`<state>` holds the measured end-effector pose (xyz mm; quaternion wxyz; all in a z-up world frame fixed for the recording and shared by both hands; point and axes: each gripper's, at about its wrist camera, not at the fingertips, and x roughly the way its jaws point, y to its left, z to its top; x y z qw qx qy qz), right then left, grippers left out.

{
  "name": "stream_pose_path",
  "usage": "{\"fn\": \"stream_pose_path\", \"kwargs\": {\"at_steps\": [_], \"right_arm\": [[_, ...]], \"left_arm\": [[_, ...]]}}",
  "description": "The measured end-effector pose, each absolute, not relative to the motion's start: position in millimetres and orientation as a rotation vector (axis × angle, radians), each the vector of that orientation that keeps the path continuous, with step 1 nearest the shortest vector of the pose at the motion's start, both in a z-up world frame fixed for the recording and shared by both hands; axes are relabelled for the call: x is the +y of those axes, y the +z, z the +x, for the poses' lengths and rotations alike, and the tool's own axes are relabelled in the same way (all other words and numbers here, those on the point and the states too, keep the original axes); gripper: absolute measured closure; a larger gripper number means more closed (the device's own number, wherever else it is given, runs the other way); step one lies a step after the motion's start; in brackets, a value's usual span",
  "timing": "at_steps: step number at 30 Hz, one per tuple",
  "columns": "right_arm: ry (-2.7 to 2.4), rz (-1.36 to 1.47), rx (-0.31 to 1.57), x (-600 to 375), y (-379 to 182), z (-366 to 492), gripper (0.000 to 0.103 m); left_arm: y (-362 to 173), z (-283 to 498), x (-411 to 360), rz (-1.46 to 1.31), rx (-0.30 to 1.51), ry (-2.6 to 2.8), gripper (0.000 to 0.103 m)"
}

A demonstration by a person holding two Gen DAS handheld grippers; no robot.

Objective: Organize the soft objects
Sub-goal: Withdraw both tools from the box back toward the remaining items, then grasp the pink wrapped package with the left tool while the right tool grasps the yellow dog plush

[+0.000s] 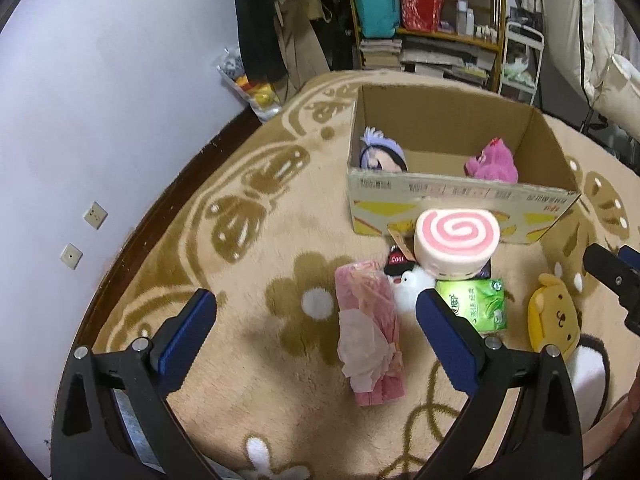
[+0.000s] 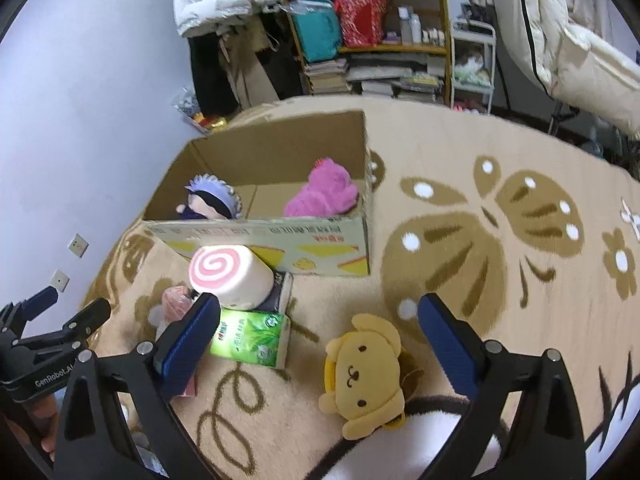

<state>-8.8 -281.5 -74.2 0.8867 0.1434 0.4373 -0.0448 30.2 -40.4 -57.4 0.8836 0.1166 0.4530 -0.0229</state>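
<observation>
My left gripper [image 1: 316, 312] hung wide apart over the pink tissue pack [image 1: 370, 334] on the rug [image 1: 248, 248]; my right gripper [image 2: 320, 320], equally spread, framed the yellow dog plush [image 2: 366, 374]. Both looked light and squashy, so I judged a mid-body pinch best. Only the right view showed the plush's whole face; the left showed the tissue pack unhidden.
</observation>
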Motion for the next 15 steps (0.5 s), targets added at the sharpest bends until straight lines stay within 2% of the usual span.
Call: {"fn": "stream_pose_path", "kwargs": {"at_steps": [15], "right_arm": [[-0.120, 0.387, 1.046, -295.0, -109.2, 4.8, 0.006]], "left_arm": [[-95.6, 53.9, -45.6, 0.247, 1.070, -0.041, 0.004]]}}
